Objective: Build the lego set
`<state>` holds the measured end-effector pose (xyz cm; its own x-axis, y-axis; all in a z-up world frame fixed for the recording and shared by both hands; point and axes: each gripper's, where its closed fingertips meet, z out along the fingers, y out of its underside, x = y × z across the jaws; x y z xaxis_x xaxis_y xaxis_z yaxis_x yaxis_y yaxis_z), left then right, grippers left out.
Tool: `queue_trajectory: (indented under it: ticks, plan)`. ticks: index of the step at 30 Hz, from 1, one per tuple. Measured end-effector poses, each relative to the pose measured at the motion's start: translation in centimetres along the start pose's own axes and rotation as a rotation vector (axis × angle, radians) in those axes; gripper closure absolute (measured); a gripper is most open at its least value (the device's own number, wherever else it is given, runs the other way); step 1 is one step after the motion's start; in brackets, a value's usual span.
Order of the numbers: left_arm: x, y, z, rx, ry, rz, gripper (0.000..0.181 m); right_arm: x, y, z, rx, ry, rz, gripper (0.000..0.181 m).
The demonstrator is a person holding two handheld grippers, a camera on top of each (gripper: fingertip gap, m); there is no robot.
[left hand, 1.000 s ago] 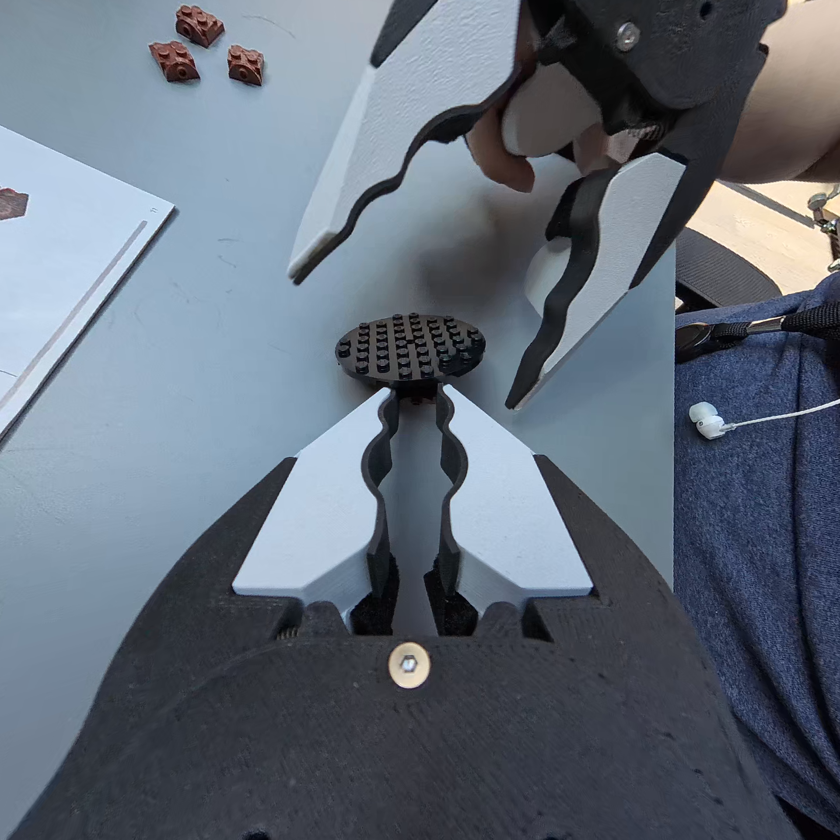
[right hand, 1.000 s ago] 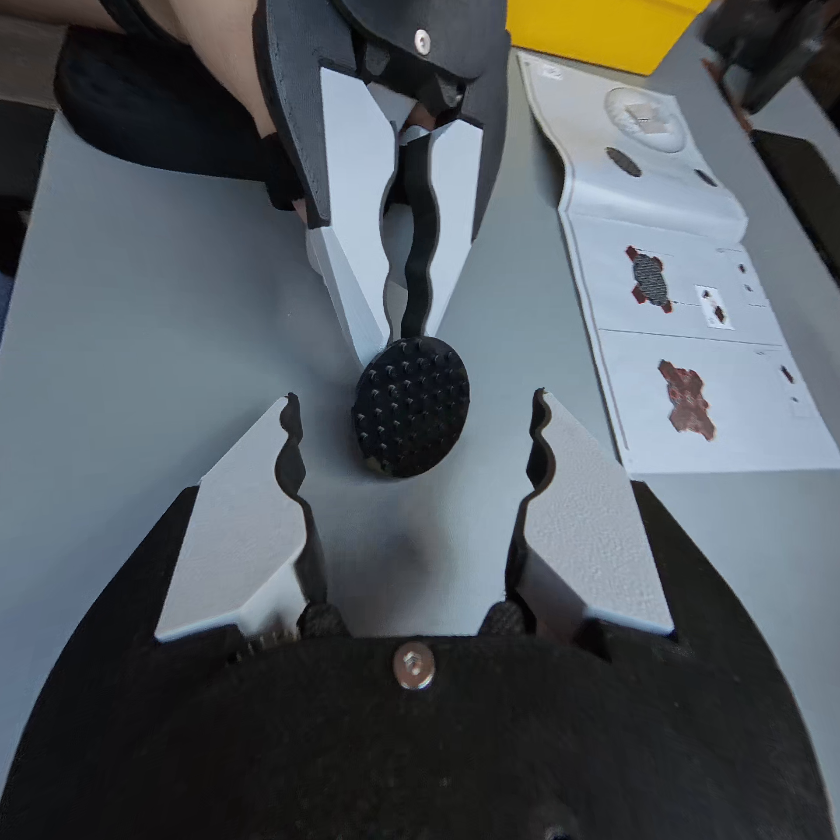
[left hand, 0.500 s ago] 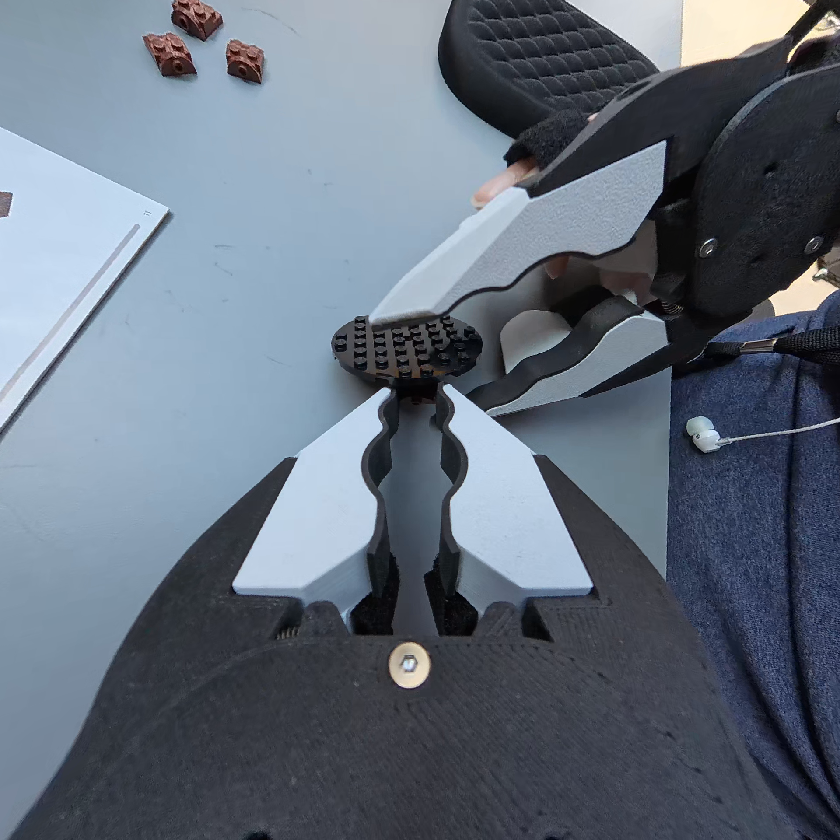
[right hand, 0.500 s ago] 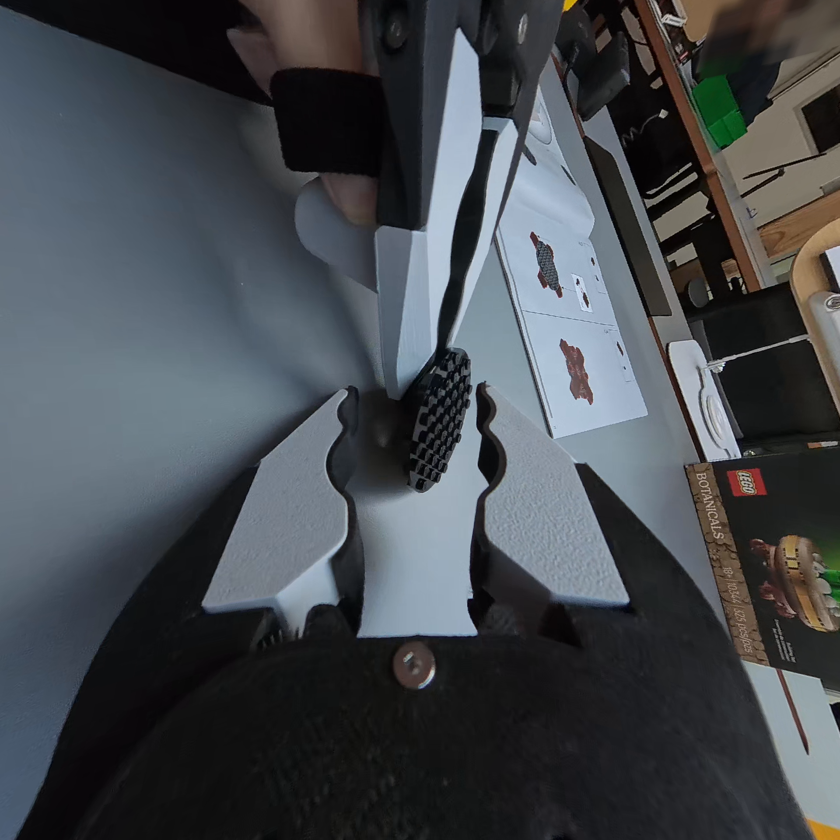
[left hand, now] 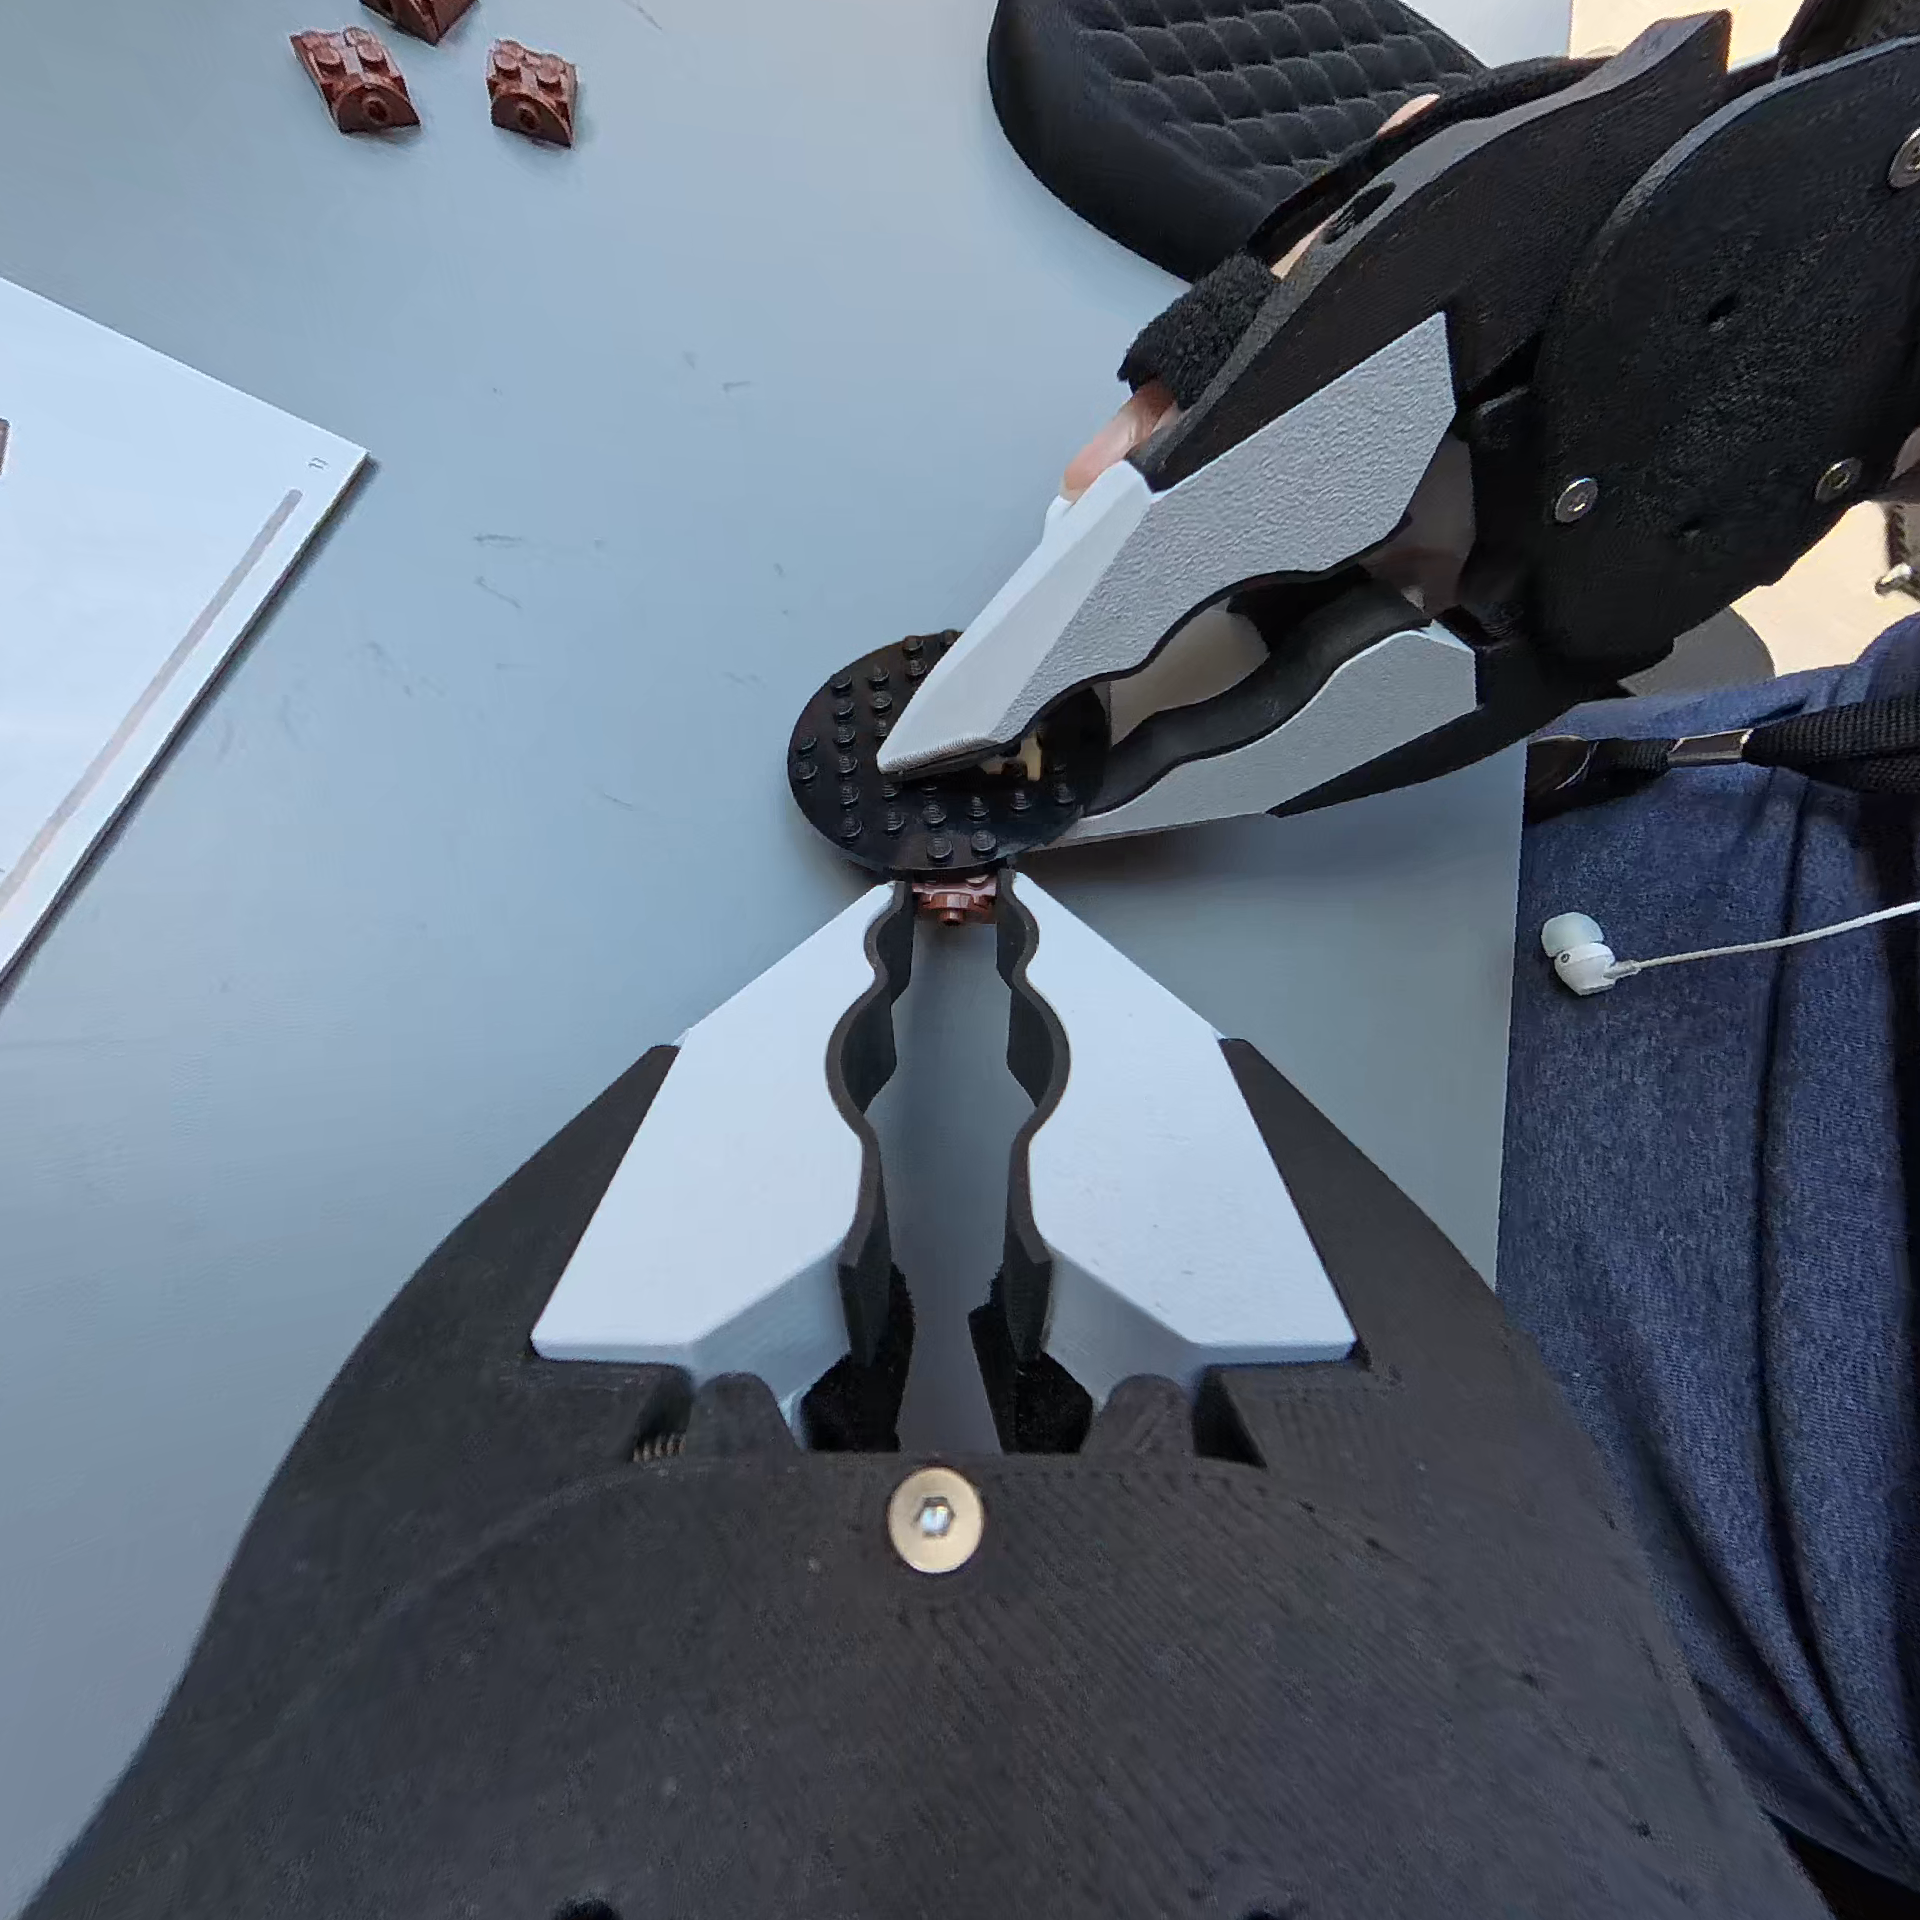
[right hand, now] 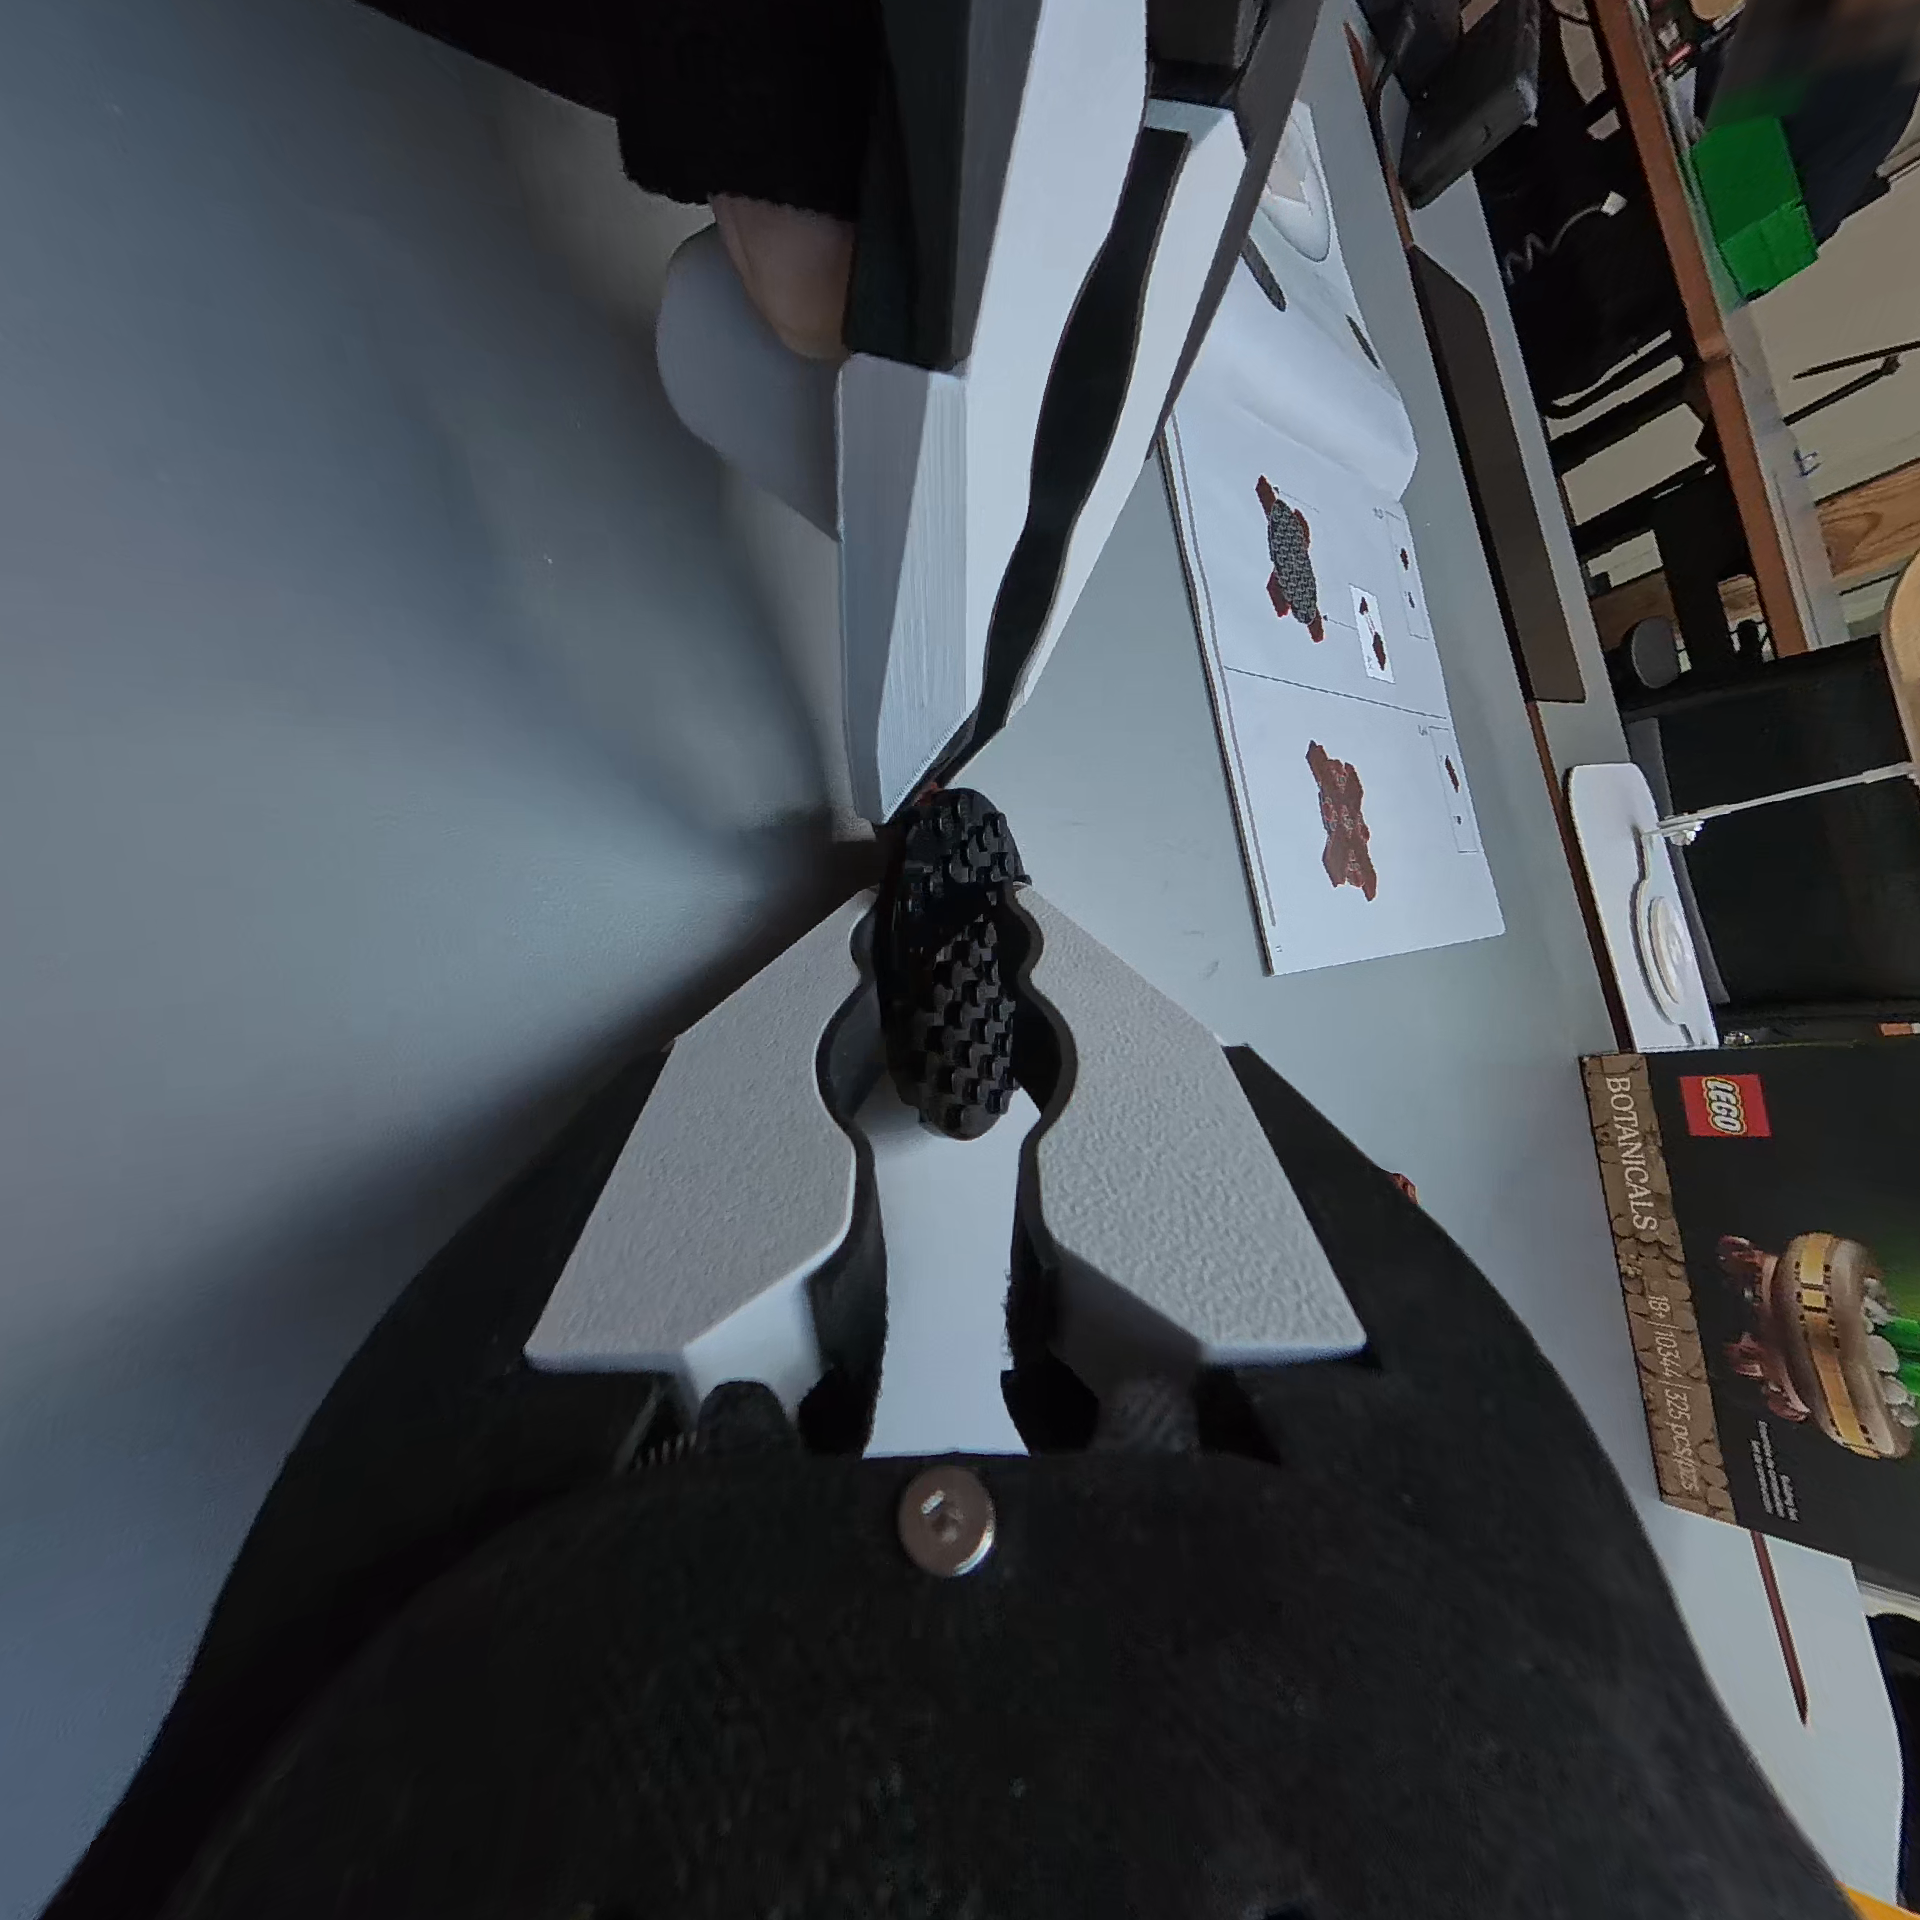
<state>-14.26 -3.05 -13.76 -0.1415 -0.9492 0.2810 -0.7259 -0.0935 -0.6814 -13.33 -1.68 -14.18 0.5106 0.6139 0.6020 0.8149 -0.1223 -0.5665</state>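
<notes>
Hiding part of round black plate [left hand: 883, 758]: right gripper [left hand: 997, 790].

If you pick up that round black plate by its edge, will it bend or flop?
Probably not: the round black plate stays flat while the right gripper clamps it. It looks thin, so likely light. Its studs may help grip.

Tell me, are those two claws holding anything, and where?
Right gripper clamps the black round plate by its faces. Left gripper pinches a small brown piece under the plate's near edge.
</notes>
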Motion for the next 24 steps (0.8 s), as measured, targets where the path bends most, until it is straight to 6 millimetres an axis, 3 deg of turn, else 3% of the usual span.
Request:
queue_trajectory:
  ticks: [1,24]
  plan:
    - [0.0,0.0,-0.1,0.004,0.009,-0.008,0.167,0.0,0.0,-0.1,0.005,-0.010,0.001,0.164]
    - [0.2,-0.1,0.0,0.026,0.045,-0.063,0.167,-0.3,-0.9,0.2,-0.004,0.042,-0.230,0.149]
